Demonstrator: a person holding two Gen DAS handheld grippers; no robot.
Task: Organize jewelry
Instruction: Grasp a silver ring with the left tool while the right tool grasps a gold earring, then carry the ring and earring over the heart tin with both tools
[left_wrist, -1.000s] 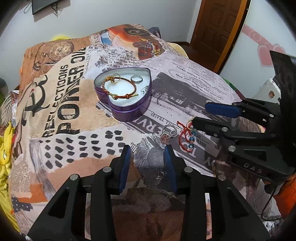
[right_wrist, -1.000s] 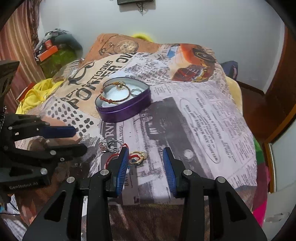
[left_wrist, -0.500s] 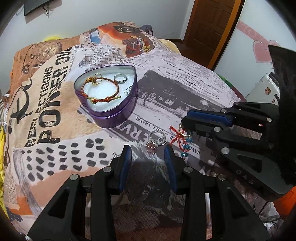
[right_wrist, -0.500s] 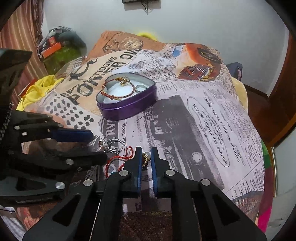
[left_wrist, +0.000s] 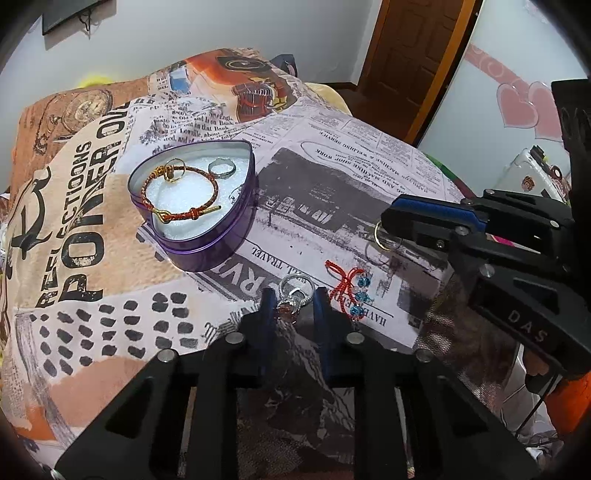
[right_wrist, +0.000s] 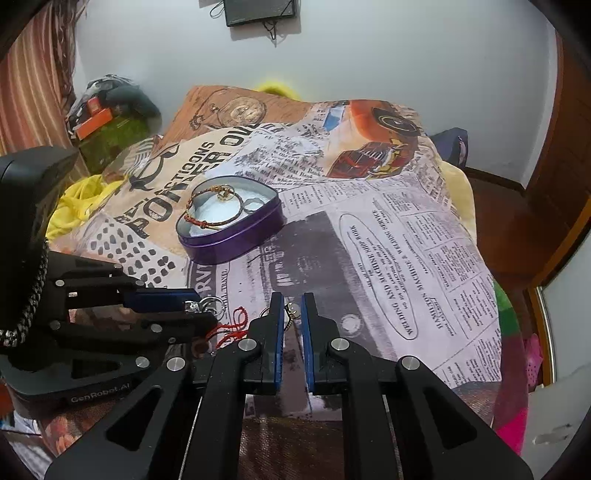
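Note:
A silver ring with a stone (left_wrist: 295, 297) lies on the printed blanket between the pads of my left gripper (left_wrist: 294, 295). Its jaws are closing and the pads touch the ring on both sides. My right gripper (right_wrist: 291, 301) is shut on a thin gold ring (right_wrist: 291, 310). In the left wrist view that gold ring (left_wrist: 382, 236) hangs at its tip, just above the blanket. A red cord bracelet with blue beads (left_wrist: 351, 290) lies between the two grippers. Farther back, the purple heart-shaped tin (left_wrist: 207, 247) holds a braided bracelet (left_wrist: 177, 195) and two rings.
Everything rests on a bed under a newspaper-print blanket (right_wrist: 388, 258). Yellow cloth (right_wrist: 74, 206) and bags (right_wrist: 107, 110) lie off its far left side. A wooden door (left_wrist: 413, 48) stands beyond the far right corner. The blanket drops away at the right edge.
My right gripper shut on the gold ring and raised it slightly. My left gripper moved forward until the silver ring lay between its pads, then narrowed onto it.

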